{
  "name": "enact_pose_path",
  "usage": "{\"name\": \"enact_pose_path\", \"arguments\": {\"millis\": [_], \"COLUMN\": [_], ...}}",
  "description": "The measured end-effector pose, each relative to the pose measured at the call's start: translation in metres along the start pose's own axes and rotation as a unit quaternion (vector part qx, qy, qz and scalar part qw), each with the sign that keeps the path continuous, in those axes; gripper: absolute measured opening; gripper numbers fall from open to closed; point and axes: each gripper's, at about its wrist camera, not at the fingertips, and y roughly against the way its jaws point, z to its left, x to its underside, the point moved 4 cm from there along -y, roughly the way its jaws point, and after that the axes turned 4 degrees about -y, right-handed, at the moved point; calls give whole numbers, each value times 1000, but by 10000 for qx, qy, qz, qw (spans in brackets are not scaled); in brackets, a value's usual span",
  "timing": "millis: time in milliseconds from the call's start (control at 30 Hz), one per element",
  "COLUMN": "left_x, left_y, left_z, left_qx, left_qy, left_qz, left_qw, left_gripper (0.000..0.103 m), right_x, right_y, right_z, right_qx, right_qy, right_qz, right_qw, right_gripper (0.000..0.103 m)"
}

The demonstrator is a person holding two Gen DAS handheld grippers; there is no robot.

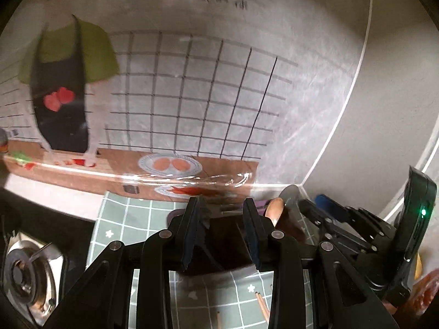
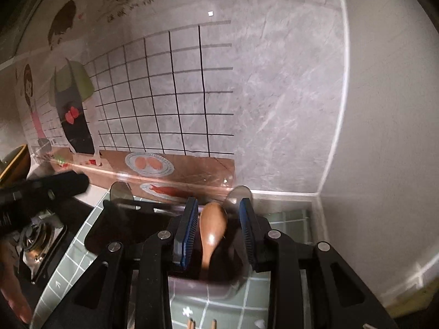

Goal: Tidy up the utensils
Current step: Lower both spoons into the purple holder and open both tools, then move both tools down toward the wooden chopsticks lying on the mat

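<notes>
A dark utensil holder (image 2: pixel 120 230) stands on the green checked mat by the wall. A wooden spoon (image 2: pixel 212 227) stands in it, bowl up, between the fingers of my right gripper (image 2: pixel 218 219). There is a gap on each side of the spoon, so the jaws are open. Metal spoons (image 2: pixel 238 194) rise behind it. In the left wrist view my left gripper (image 1: pixel 221 219) hangs open over the holder (image 1: pixel 219 246), nothing gripped. The wooden spoon (image 1: pixel 275 209) and the right gripper (image 1: pixel 343 224) sit just to its right.
Loose chopsticks (image 1: pixel 262 307) lie on the mat (image 1: pixel 120 219) in front of the holder. A gas stove burner (image 1: pixel 24 271) sits to the left. A tiled wall with a cartoon sticker is close behind, and a corner wall closes the right side. A hand (image 2: pixel 13 288) shows at lower left.
</notes>
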Motion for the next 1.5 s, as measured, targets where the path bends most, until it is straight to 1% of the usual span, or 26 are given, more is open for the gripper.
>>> {"name": "enact_pose_path", "arguments": {"millis": [100,200,300,333,400,467,600,633,733,767,867,933,1033,1100,1200,1367,1400,1500], "left_x": [11,30,51,61,78,101,147,157,184,192,211,223,237,244,249,253,253,256], "left_y": [25,47,71,79,92,105,123,125,129,131,131,132,133,133,136,140,139,136], "left_z": [4,8,14,16,18,19,17,16,14,14,13,10,7,4,3,12,13,11], "left_qx": [-85,-41,-150,-164,-198,-192,-241,-210,-173,-179,-127,-91,-83,-53,-69,-239,-250,-216], "left_qy": [-53,-50,-29,-13,25,47,72,82,134,166,257,242,203,265,341,578,609,621], "left_qz": [-95,-68,-120,-115,-75,8,156,218,378,433,633,733,845,907,876,864,894,972], "left_qw": [9999,10000,9998,9998,9998,9998,9996,9995,9990,9988,9976,9970,9962,9955,9955,9943,9938,9931], "left_gripper": [34,34,34,34,34,34,34,34,34,34,34,34,34,34,34,34,34,34], "right_x": [5,13,22,25,34,45,71,80,111,121,143,158,178,195,221,255,259,263], "right_y": [24,54,85,95,116,132,151,155,161,163,168,173,174,175,176,170,169,164], "right_z": [-3,-6,-5,-5,-5,-5,-5,-4,1,3,6,8,11,11,8,6,4,2], "right_qx": [184,290,402,453,579,678,720,675,333,306,410,446,426,374,296,227,229,140], "right_qy": [90,58,64,75,61,31,0,1,181,273,464,584,733,779,728,697,655,500], "right_qz": [-103,-235,-303,-331,-349,-337,-167,-82,219,318,498,607,837,1061,1371,1768,1808,1870], "right_qw": [9997,9993,9987,9984,9977,9971,9973,9977,9990,9987,9968,9954,9929,9906,9874,9815,9811,9810], "right_gripper": [36,37,38,41,54,55,55,55,55,55,55,54,48,41,33,29,27,26]}}
